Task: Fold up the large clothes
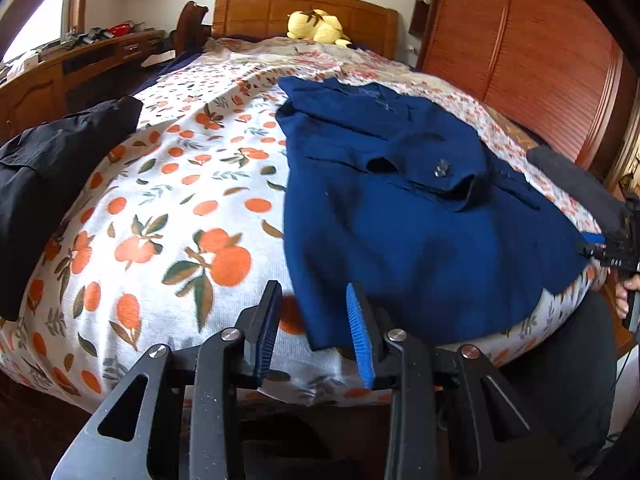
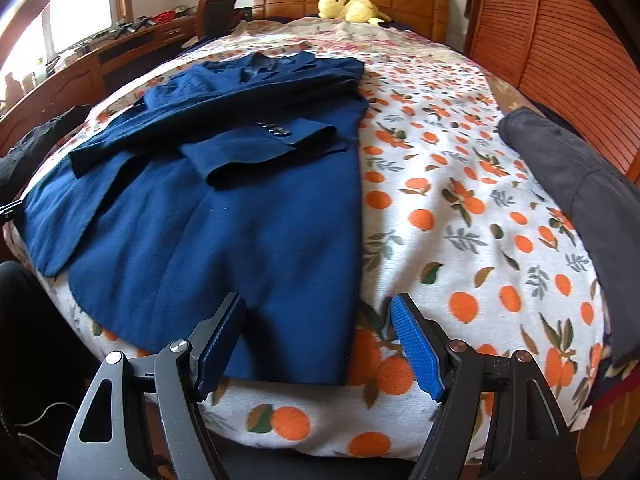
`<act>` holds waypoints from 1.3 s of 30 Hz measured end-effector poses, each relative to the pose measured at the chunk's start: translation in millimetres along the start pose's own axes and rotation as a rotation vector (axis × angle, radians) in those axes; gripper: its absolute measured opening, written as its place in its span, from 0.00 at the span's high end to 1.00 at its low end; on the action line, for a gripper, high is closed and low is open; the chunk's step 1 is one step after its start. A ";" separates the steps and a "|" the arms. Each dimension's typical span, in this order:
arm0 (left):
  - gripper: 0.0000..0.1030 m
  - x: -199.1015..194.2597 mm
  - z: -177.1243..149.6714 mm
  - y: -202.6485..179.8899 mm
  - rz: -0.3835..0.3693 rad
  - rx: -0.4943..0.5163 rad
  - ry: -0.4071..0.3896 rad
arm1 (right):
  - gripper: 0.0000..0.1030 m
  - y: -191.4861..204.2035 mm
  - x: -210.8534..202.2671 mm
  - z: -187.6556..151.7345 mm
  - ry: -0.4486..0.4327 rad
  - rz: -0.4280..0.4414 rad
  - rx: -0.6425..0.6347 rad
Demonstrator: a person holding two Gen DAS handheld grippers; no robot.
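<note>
Right in front of both grippers, the blue jacket [image 2: 224,216] lies flat on the bed [image 2: 460,208], sleeves already folded across it, so I'd say we're partway with the bottom-up fold left. The left gripper [image 1: 316,328] is half-closed around the hem corner, not pinching yet, and the right gripper [image 2: 320,344] is spread wide over the other corner.
</note>
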State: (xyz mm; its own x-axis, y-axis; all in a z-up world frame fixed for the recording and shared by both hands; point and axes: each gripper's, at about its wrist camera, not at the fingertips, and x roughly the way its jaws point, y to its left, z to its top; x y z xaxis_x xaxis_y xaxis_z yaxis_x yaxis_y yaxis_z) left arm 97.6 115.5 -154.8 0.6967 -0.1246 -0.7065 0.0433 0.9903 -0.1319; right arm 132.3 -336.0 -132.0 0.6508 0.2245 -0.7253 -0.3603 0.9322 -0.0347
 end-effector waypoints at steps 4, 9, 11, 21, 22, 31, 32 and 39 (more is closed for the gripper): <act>0.66 6.5 -0.4 0.0 0.003 -0.009 0.006 | 0.50 1.9 1.5 1.1 -0.005 0.045 -0.017; 0.77 6.1 3.2 -6.2 -0.002 0.031 0.012 | 0.78 1.0 3.6 3.2 -0.010 0.059 -0.031; 0.77 5.6 3.3 -6.2 0.004 0.029 0.015 | 0.82 -1.4 4.7 4.0 -0.014 0.075 -0.018; 0.77 7.0 2.1 -7.8 0.018 0.025 0.012 | 0.81 10.4 13.7 -0.2 -0.009 0.030 -0.068; 0.77 7.2 1.9 -8.4 0.021 0.027 0.011 | 0.81 11.5 14.6 0.2 -0.008 0.025 -0.073; 0.77 7.5 0.2 -4.7 0.013 -0.005 0.001 | 0.80 4.4 17.7 -4.6 -0.032 0.058 -0.038; 0.77 7.2 0.1 -5.6 0.017 0.000 0.000 | 0.80 4.3 18.1 -5.1 -0.034 0.059 -0.037; 0.96 -23.2 21.0 -16.2 0.028 0.018 -0.063 | 0.91 7.0 -0.1 13.2 -0.045 0.062 -0.071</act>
State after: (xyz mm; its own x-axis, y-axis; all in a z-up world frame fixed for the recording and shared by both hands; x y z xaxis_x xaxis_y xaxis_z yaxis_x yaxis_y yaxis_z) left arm 95.8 103.6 -121.8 0.7415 -0.0933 -0.6644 0.0357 0.9944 -0.0999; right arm 138.5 -325.7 -123.2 0.6547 0.2958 -0.6956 -0.4465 0.8939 -0.0401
